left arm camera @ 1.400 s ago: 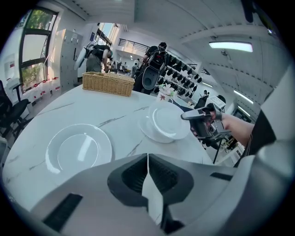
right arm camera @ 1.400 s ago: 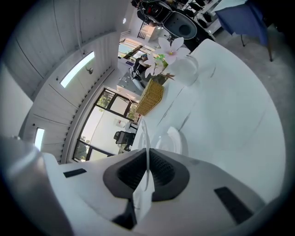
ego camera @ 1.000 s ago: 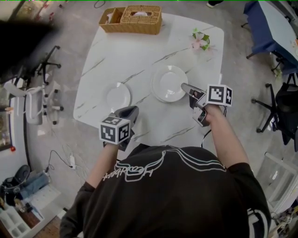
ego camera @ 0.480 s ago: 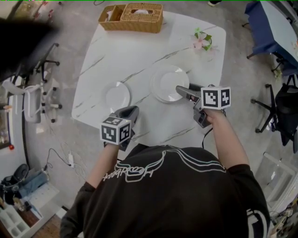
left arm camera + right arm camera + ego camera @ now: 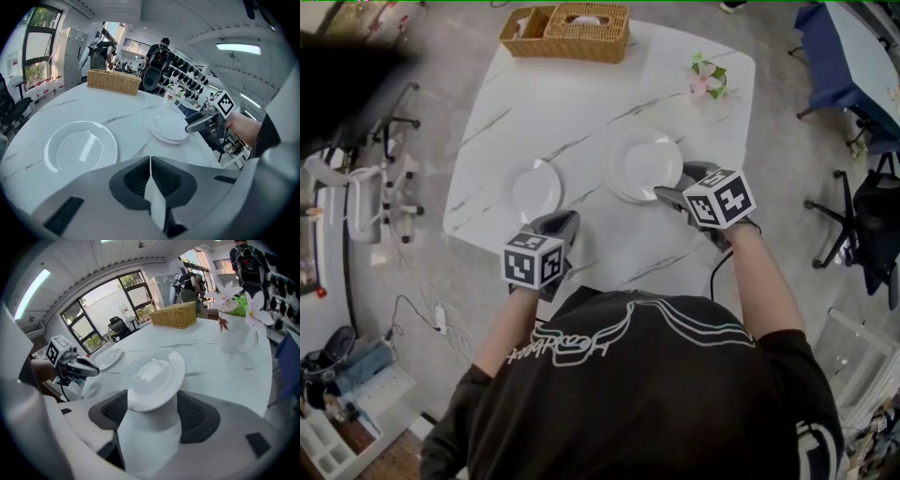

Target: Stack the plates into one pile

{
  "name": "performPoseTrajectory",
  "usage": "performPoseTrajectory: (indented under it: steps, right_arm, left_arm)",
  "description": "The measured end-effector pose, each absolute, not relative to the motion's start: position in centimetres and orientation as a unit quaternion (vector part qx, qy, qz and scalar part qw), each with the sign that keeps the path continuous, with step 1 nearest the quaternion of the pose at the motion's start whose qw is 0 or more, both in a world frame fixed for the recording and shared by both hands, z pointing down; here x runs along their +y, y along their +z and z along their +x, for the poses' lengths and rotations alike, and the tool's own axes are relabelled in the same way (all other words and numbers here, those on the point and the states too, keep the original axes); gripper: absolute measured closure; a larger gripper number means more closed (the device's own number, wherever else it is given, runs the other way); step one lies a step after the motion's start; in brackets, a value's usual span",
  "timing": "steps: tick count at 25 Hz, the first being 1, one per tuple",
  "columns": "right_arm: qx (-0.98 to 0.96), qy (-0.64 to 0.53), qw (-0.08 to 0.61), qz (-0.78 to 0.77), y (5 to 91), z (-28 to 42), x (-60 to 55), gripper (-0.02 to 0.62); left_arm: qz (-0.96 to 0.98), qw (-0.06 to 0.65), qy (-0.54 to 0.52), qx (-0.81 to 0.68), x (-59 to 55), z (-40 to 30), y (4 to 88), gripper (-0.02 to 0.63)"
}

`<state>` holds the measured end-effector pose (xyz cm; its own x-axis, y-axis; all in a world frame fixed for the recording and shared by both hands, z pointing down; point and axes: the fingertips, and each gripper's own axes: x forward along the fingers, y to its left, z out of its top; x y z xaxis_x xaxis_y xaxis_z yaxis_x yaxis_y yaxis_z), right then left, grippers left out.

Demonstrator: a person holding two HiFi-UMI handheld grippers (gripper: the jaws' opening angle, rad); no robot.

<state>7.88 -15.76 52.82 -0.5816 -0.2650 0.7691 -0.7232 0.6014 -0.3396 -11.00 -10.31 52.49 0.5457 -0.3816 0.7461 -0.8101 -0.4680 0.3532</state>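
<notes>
Two white plates lie on the marble table: a small plate at the left and a larger plate to its right. My right gripper is at the larger plate's near right rim. Its jaws are opening, and the rim of the larger plate lies between them without either pad pressing on it. My left gripper hovers at the table's front edge, just short of the small plate, and is shut on nothing. The left gripper view also shows the larger plate and the right gripper.
A wicker basket stands at the table's far edge. A vase of pink flowers stands at the far right corner. Office chairs and a blue-covered table stand around, and people are in the background.
My right gripper has rolled and its jaws have gone from shut to wide open around the larger plate's near rim. The left gripper and both plates have stayed in place.
</notes>
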Motion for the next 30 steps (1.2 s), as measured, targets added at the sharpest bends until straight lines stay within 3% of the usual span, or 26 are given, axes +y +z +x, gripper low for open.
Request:
performPoseTrajectory:
  steps: [15, 21, 30]
  right_arm:
    - [-0.820, 0.272, 0.443, 0.239, 53.2, 7.3, -14.8, 0.255]
    - [-0.826, 0.302, 0.389, 0.274, 52.0, 7.3, -16.1, 0.253]
    - [-0.862, 0.251, 0.371, 0.236, 48.5, 5.1, -12.4, 0.253]
  left_arm:
    - [0.795, 0.359, 0.272, -0.407, -6.7, -11.8, 51.4, 0.575]
    - [0.795, 0.356, 0.261, -0.417, -5.9, -11.7, 50.8, 0.575]
    - [0.793, 0.333, 0.246, -0.447, -3.3, -11.8, 48.5, 0.575]
